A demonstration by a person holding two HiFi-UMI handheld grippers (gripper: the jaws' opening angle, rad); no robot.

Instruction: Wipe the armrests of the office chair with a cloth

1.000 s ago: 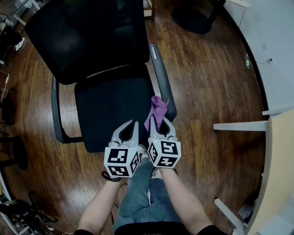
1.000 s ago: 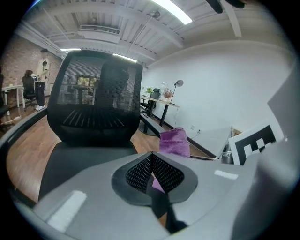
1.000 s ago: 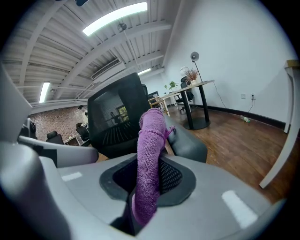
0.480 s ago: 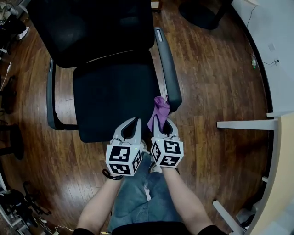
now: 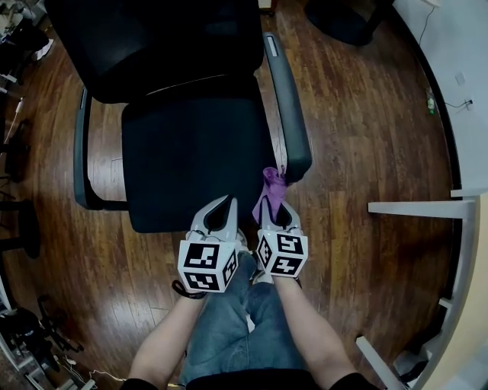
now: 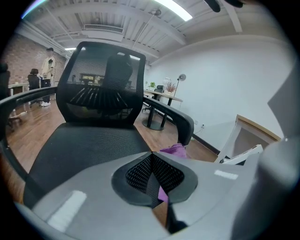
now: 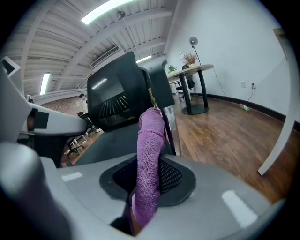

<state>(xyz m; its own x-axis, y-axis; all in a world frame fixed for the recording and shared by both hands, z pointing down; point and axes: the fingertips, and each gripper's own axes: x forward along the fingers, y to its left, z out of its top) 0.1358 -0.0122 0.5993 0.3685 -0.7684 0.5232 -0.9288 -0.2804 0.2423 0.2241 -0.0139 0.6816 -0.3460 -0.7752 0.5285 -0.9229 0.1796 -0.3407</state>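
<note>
A black office chair [image 5: 187, 145] stands in front of me with a right armrest [image 5: 288, 107] and a left armrest [image 5: 79, 145]. My right gripper [image 5: 268, 199] is shut on a purple cloth [image 5: 272, 185], whose free end hangs just below the front tip of the right armrest. In the right gripper view the purple cloth [image 7: 149, 159] stands up between the jaws, with the armrest [image 7: 161, 89] behind it. My left gripper [image 5: 222, 204] is shut and holds nothing, hovering over the seat's front edge. The left gripper view shows the seat [image 6: 79, 145] and the right armrest [image 6: 176, 119].
Wooden floor [image 5: 358, 129] surrounds the chair. A white wall [image 5: 457, 46] runs along the right, with a pale desk edge [image 5: 415, 207] at right. A round black table base [image 5: 343, 19] sits at the top. My legs [image 5: 236, 320] are below the grippers.
The chair has shifted right and nearer in view. The cloth, earlier beside the armrest's middle, now hangs at the armrest's front tip. Both grippers keep their poses.
</note>
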